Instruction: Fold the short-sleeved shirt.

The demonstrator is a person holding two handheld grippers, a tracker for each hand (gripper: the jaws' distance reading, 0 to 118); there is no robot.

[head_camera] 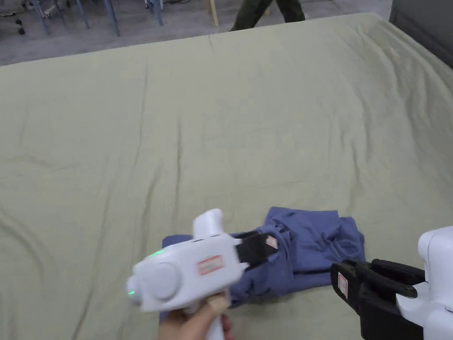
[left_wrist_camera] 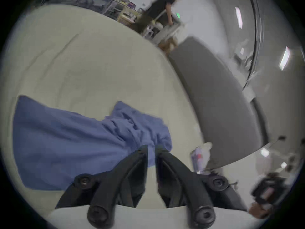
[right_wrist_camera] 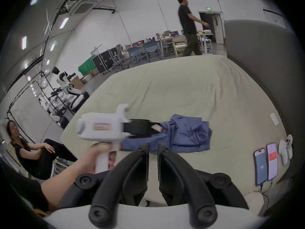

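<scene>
A blue short-sleeved shirt [head_camera: 318, 248] lies bunched and partly folded near the front edge of the pale green bed sheet [head_camera: 221, 133]. Its right part is rumpled; a flatter part [left_wrist_camera: 66, 141] stretches left. My left gripper [head_camera: 270, 242] reaches over the shirt's middle from the left, jaws shut with nothing held. In the left gripper view its tips [left_wrist_camera: 151, 148] sit just before the rumpled fabric. My right gripper [head_camera: 344, 283] hovers off the shirt's right front corner, shut and holding nothing. In the right gripper view its jaws [right_wrist_camera: 153, 145] point at the shirt [right_wrist_camera: 186, 133] and the left gripper [right_wrist_camera: 157, 128].
A grey padded headboard [right_wrist_camera: 255, 67] borders the bed on the right. Two phones [right_wrist_camera: 265, 164] and a white object [right_wrist_camera: 285, 150] lie near the bed's right front edge. One person [right_wrist_camera: 189, 26] walks past the far edge; another [right_wrist_camera: 29, 153] sits at the left.
</scene>
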